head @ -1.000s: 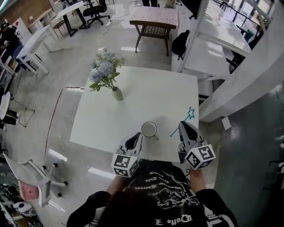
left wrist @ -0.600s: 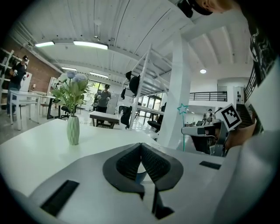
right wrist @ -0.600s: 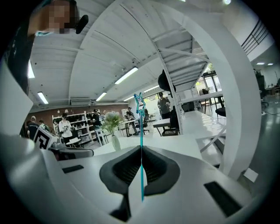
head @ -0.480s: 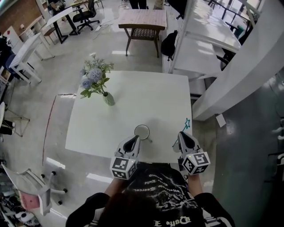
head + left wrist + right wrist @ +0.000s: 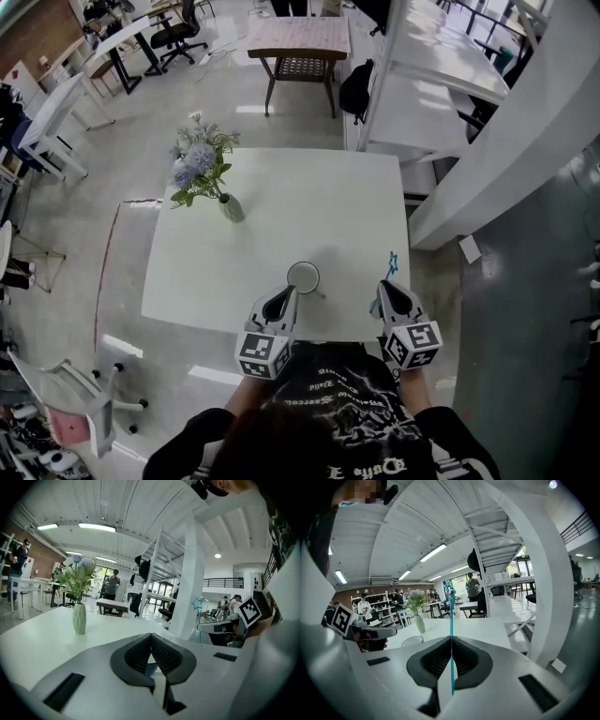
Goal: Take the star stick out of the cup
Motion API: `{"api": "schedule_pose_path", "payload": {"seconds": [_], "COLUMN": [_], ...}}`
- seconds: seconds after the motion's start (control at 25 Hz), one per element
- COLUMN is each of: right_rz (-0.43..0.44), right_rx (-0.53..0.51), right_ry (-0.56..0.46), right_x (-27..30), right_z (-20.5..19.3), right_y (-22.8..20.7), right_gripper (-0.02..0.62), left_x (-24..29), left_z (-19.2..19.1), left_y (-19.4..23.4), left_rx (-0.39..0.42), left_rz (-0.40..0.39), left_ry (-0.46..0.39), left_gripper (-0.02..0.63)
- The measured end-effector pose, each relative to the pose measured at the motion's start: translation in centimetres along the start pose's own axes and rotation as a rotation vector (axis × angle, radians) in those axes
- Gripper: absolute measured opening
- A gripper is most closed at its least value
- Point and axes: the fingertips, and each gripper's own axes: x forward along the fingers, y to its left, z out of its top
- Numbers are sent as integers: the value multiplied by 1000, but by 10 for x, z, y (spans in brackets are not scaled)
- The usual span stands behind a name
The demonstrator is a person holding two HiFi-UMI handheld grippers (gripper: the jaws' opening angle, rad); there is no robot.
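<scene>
Bright, even light — fisheye-warped edges.

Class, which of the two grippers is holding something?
The right gripper: its jaws are shut on the thin teal star stick. The left gripper is closed with nothing between its jaws.

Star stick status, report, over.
Right gripper shut on star stick, stick out of cup. Left gripper shut, empty, beside cup. Nothing in the way.

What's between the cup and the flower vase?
Nothing. In the head view, only bare white tabletop runs from the cup to the flower vase.
</scene>
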Motion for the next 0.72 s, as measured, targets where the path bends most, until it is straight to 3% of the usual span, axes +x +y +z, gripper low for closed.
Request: {"api": "schedule_pose_path", "payload": {"seconds": [0.72], "right_rz": [1], "right_rx": [-33], "right_ry": [15], "right_x": [7], "right_z": [1], "right_y": [7], "right_gripper": [11], "left_x": [-4], "left_z": [-1], "left_y": [6], "left_rx": [6], "left_rz": [9], "left_ry": [18], "left_gripper": [20]}}
